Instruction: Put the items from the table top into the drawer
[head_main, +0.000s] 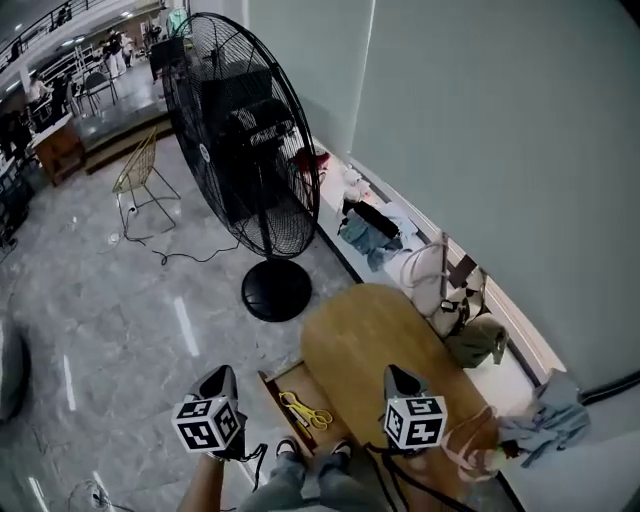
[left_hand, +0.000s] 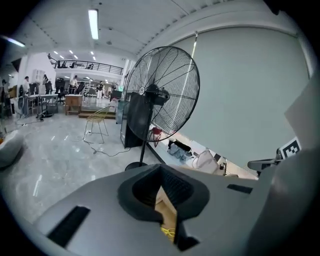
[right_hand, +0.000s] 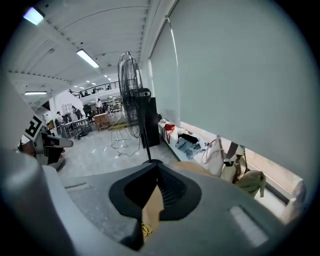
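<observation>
L gripper (head_main: 222, 374) & R gripper (head_main: 398, 373) both clenched, empty, up off table (head_main: 370, 330); open drawer (head_main: 272, 392) w/ scissors (head_main: 305, 412) sits below betw. them, nearer L.

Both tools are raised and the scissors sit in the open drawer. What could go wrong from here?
The drawer stands open beside the person's legs, yellow scissors inside; a step forward could knock it. Black cables hang from the left tool and right tool near the drawer's front and might snag it when it is pushed shut.
</observation>
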